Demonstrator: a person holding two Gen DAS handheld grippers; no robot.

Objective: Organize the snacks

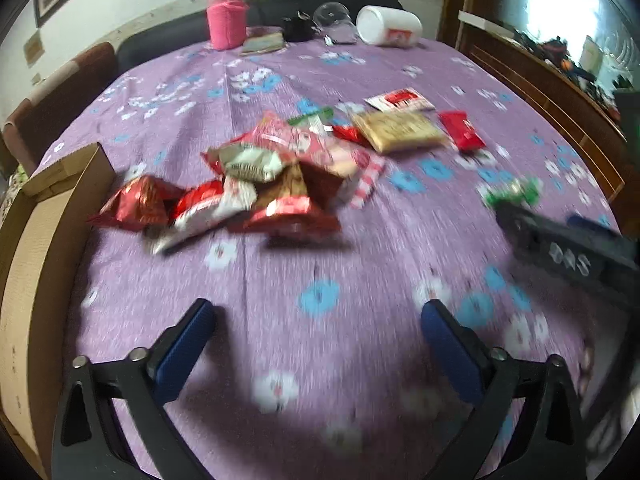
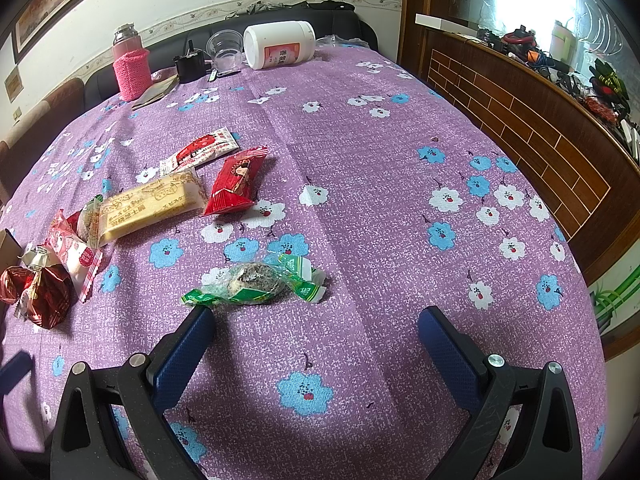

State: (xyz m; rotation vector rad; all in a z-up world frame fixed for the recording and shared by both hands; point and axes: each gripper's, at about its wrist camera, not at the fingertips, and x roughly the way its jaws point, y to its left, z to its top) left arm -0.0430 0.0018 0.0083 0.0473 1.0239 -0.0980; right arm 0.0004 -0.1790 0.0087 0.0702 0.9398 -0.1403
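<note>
A heap of red, white and pink snack packets [image 1: 256,184] lies on the purple flowered tablecloth [image 1: 320,80], ahead of my open, empty left gripper [image 1: 318,312]. A cardboard box [image 1: 48,216] stands at the left edge. A yellow biscuit pack [image 1: 400,130] and a red packet [image 1: 462,130] lie farther right. In the right wrist view a green-wrapped snack [image 2: 256,280] lies just ahead of my open, empty right gripper [image 2: 316,316], near its left finger. The biscuit pack [image 2: 152,204], red packet [image 2: 236,184] and a red-and-white packet [image 2: 200,152] lie beyond. The right gripper also shows in the left wrist view [image 1: 560,244].
At the table's far end stand a pink knit-covered bottle [image 2: 130,66], a clear cup [image 2: 226,50], a tipped white jar [image 2: 280,44] and a small black object [image 2: 190,66]. A wooden brick-pattern cabinet [image 2: 520,120] runs along the right. Chairs [image 1: 52,96] stand at the left.
</note>
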